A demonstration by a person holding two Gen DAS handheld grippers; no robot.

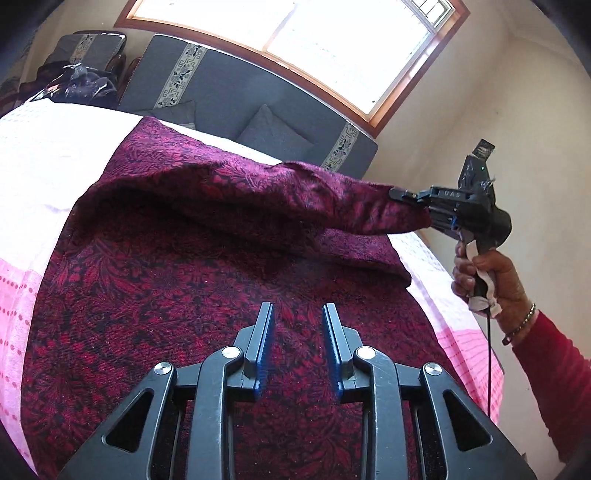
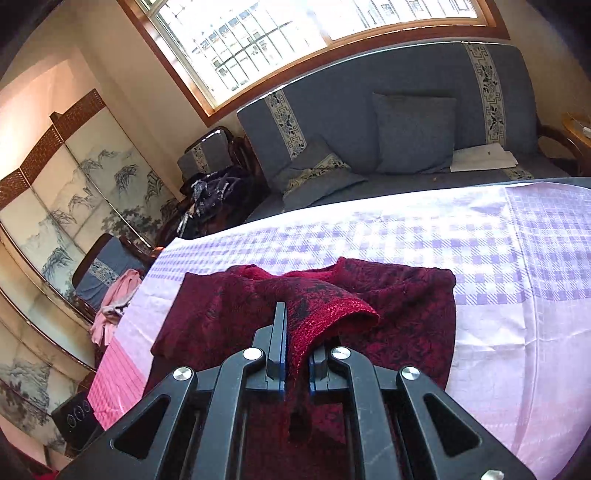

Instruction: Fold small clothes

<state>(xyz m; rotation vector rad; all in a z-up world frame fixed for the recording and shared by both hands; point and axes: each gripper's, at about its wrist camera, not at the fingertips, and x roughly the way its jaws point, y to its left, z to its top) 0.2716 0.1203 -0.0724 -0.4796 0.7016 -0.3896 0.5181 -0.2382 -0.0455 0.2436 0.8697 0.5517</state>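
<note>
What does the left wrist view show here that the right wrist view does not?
Only the left wrist view shows the right gripper from outside, shut on the sleeve and holding it up off the garment, plus the hand gripping its handle and the left gripper, open over the fabric. Only the right wrist view shows the painted folding screen and a pink cloth on a chair. Both show the maroon sweater, checked bedcover, grey sofa and window.
</note>
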